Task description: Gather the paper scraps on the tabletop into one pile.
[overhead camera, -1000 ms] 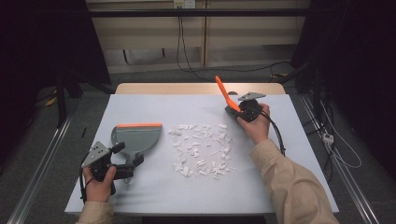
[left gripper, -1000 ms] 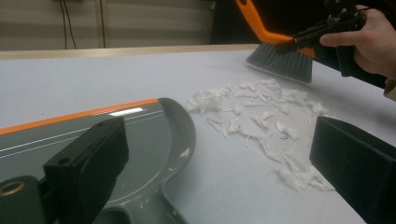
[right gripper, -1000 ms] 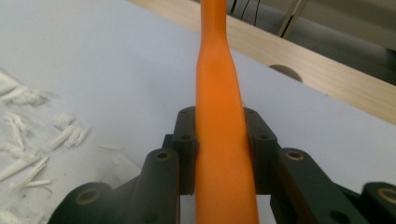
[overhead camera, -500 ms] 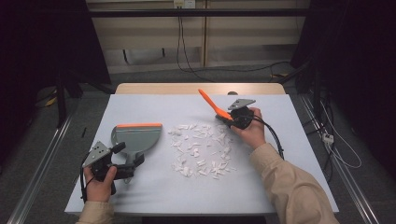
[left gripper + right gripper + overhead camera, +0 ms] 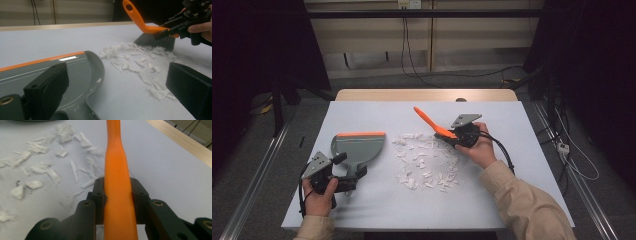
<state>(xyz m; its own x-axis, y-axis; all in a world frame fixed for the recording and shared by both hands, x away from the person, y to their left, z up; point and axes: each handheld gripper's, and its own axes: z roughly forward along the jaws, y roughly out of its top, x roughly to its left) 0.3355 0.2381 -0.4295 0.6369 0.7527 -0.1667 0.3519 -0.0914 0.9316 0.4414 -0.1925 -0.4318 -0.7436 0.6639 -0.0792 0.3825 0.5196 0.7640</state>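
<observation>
High view: the right tongs, clamped on the orange brush, rest its bristles at the far right edge of the paper scraps mid-table. The dustpan lies left of the pile, mouth toward the far edge, with the left tongs at its handle, grip unclear. The sweep must run leftward.

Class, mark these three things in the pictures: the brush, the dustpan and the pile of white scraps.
brush (image 5: pixel 140 21), left gripper view, on the orange handle.
dustpan (image 5: pixel 359 149), high view, on the grey tray below its orange edge.
white scraps (image 5: pixel 424 162), high view, on the middle of the scattered pile.
</observation>
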